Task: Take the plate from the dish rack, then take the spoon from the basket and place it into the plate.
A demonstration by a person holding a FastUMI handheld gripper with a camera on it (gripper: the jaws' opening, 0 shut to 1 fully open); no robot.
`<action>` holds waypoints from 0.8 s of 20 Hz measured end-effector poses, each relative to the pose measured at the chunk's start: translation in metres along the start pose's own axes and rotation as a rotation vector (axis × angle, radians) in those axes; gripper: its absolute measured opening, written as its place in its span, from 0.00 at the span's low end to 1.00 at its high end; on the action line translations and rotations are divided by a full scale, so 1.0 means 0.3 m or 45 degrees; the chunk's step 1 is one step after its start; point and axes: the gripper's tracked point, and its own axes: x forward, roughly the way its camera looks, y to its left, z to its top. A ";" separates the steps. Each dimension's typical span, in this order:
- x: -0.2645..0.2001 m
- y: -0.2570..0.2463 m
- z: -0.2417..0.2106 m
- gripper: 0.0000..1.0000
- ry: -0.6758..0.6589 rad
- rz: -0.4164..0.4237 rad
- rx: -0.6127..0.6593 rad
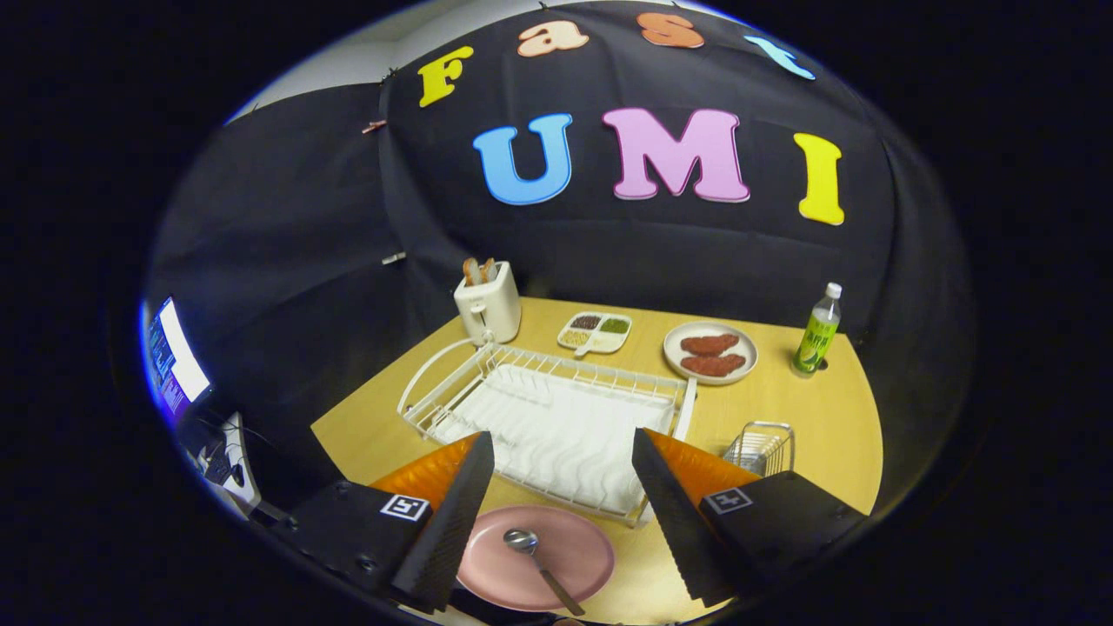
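The job is looking done: the spoon (541,556) is lying in the pink plate (574,543) on the bench (817,417), in front of the bare dish rack (556,417). The gripper (556,513) is hanging wide open above them, holding nothing. The basket (761,448) is sitting by the rack, and black cloth is hanging behind.

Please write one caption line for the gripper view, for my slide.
Open tongs hover over the pink plate holding a spoon, before the white dish rack.
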 end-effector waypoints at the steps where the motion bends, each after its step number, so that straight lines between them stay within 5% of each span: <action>1: -0.016 -0.016 0.044 0.98 -0.043 -0.025 -0.012; 7: -0.139 -0.101 0.278 0.99 -0.293 -0.211 -0.146; 16: -0.173 -0.132 0.323 0.97 -0.331 -0.267 -0.174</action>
